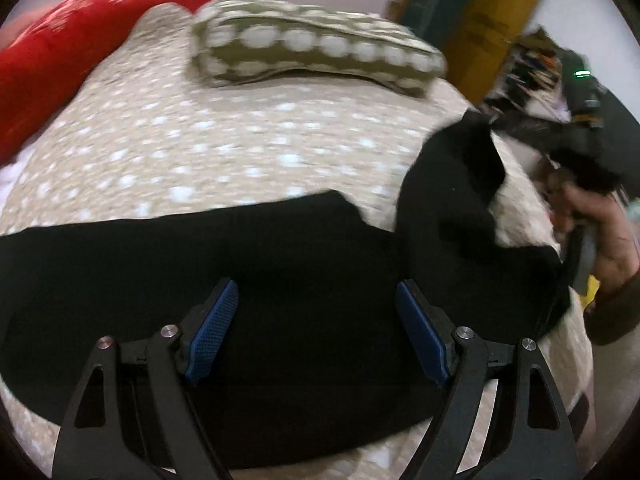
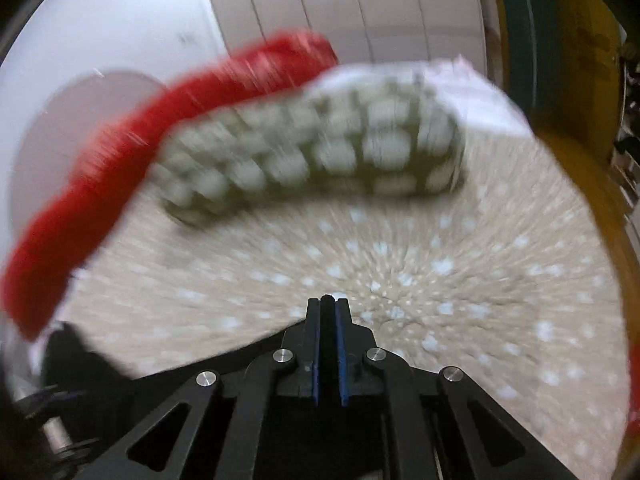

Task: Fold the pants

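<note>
Black pants (image 1: pixel 280 240) lie spread across a beige dotted bed sheet (image 1: pixel 200 140). My left gripper (image 1: pixel 316 286) hovers over their middle, open, with the blue pads (image 1: pixel 216 320) wide apart and nothing between them. At the right, one end of the pants (image 1: pixel 452 184) is lifted and folded over. My right gripper (image 1: pixel 496 124) pinches its corner, with a person's hand (image 1: pixel 596 232) behind it. In the right wrist view the right gripper (image 2: pixel 328 304) is shut, and a thin strip of black cloth shows between its pads.
A green pillow with white dots (image 1: pixel 312 48) lies at the far side of the bed, with a red blanket (image 1: pixel 80 48) along the left. A yellow and teal cupboard (image 1: pixel 492 20) and cluttered shelves (image 1: pixel 532 72) stand past the bed's right edge.
</note>
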`<state>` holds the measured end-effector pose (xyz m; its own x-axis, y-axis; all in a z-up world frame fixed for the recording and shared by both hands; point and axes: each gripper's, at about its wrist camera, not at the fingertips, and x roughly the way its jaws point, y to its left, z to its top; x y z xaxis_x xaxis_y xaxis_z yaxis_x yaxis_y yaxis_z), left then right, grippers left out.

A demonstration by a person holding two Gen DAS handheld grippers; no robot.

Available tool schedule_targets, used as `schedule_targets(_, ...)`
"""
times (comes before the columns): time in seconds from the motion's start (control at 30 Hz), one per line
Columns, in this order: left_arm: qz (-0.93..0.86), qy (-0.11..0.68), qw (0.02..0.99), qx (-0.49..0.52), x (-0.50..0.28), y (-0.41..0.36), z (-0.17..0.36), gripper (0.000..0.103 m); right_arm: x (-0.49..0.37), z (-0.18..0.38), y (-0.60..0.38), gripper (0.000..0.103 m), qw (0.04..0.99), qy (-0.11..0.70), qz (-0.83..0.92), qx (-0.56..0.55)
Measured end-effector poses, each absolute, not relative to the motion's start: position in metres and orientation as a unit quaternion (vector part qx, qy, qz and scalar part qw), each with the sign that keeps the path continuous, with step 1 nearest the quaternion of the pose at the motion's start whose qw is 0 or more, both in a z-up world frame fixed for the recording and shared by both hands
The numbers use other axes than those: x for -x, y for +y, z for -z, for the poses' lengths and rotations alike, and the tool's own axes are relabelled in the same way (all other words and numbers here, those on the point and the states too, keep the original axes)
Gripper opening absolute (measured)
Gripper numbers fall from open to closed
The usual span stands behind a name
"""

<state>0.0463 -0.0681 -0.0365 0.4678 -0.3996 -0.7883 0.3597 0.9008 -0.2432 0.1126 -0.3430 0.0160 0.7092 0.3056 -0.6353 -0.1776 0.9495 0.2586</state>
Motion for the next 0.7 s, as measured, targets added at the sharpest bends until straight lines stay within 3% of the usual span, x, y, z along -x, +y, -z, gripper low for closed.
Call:
schedule_targets(0.1,0.257,0.469,0.845,-0.003,-0.032,-0.076,0.042,0.081,-0.033,-0.044,-0.371,0.006,0.94,0.307,-0.126,-0.078)
schedule_targets(0.3,0.263,0.462,0.846,-0.034,-0.009,-0.071,0.037,0.081,0.074,-0.012,-0.433,0.011,0.92,0.372,-0.062,-0.107)
schedule_targets(0.37,0.258,0.464,0.847,-0.028,-0.006,-0.063,0.034,0.081,0.088,0.0,-0.439,0.014,0.913,0.392,-0.038,-0.109)
schedule_targets(0.43,0.246,0.463,0.851,-0.023,-0.004,-0.056,0.031,0.081,0.097,0.01,-0.448,0.025,0.908,0.395,-0.028,-0.139)
schedule_targets(0.47,0.24,0.462,0.853,-0.022,-0.003,-0.052,0.03,0.081,0.1,0.013,-0.452,0.037,0.905,0.393,-0.025,-0.16)
schedule_targets(0.5,0.233,0.461,0.856,-0.02,-0.002,-0.048,0.028,0.081,0.101,0.016,-0.455,0.04,0.903,0.388,-0.026,-0.181)
schedule_targets(0.7,0.188,0.451,0.872,0.005,0.0,-0.013,0.016,0.081,0.098,0.008,-0.456,0.04,0.902,0.35,-0.033,-0.25)
